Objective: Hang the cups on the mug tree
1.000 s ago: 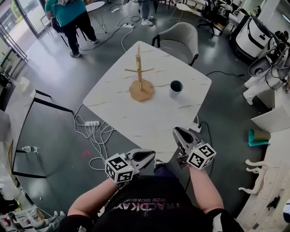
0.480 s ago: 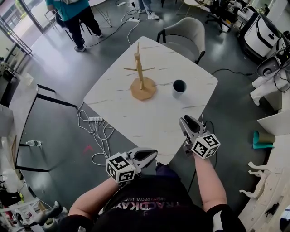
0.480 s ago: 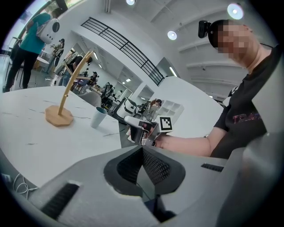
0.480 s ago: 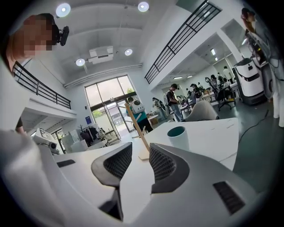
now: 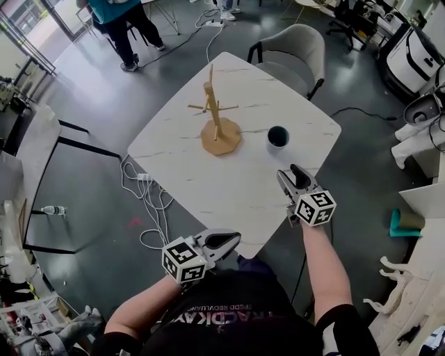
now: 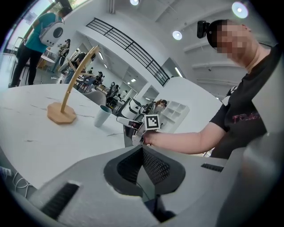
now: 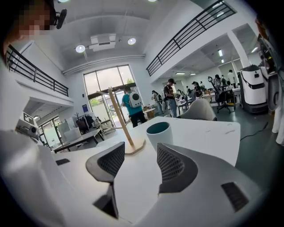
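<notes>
A wooden mug tree (image 5: 214, 115) with bare pegs stands at the middle of the white marble table (image 5: 188, 177). To its right sits a white cup with a teal inside (image 5: 277, 136), upright. My right gripper (image 5: 295, 177) hovers over the table's near right part, just short of the cup, pointing at it. Its jaws have just been opening and nothing is between them. In the right gripper view the cup (image 7: 159, 134) and the tree (image 7: 120, 119) lie beyond the open right gripper (image 7: 141, 151). My left gripper (image 5: 233, 241) is shut and empty off the table's near corner.
A grey chair (image 5: 292, 52) stands at the table's far side. A power strip and cables (image 5: 144, 182) lie on the floor at the left. A person (image 5: 125, 17) stands far back, and a dark-framed table (image 5: 28, 153) is at the left.
My right gripper has moved forward from the table's near edge toward the cup, and its jaws have gone from shut to open. The left gripper has shifted only a little.
</notes>
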A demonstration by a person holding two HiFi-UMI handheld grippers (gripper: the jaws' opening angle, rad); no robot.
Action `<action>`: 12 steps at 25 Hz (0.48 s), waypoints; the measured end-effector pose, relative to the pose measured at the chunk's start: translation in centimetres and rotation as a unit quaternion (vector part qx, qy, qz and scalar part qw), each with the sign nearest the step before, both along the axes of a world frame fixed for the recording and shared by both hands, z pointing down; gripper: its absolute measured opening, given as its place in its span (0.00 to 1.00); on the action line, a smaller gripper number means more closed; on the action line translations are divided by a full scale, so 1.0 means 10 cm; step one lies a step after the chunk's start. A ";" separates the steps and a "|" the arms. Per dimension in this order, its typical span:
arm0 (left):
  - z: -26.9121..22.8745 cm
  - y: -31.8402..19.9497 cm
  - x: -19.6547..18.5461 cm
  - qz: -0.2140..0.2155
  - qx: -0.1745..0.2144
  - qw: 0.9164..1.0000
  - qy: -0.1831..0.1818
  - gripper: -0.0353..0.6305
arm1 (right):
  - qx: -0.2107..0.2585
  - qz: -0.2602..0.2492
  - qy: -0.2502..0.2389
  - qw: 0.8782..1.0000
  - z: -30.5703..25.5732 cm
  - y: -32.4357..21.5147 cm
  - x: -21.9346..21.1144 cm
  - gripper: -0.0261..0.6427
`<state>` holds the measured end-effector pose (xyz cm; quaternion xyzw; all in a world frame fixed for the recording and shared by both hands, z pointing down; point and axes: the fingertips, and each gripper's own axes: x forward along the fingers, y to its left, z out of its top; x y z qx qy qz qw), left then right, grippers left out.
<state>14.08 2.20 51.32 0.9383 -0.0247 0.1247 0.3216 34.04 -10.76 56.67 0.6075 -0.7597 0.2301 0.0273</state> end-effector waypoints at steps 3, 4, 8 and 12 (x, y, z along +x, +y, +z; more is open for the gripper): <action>0.03 -0.04 0.05 -0.012 -0.004 1.000 -0.004 0.05 | -0.012 -0.008 0.021 1.000 0.14 -0.15 0.10 0.40; 0.04 -0.06 0.07 -0.015 -0.006 1.000 -0.005 0.05 | -0.016 -0.012 0.031 0.999 0.18 -0.20 0.13 0.42; 0.07 -0.14 0.15 -0.031 -0.010 0.999 -0.010 0.05 | -0.037 -0.032 0.064 0.997 0.38 -0.41 0.23 0.45; 0.11 -0.20 0.21 -0.051 -0.015 0.999 -0.014 0.05 | -0.059 -0.050 0.076 0.994 0.61 -0.59 0.31 0.46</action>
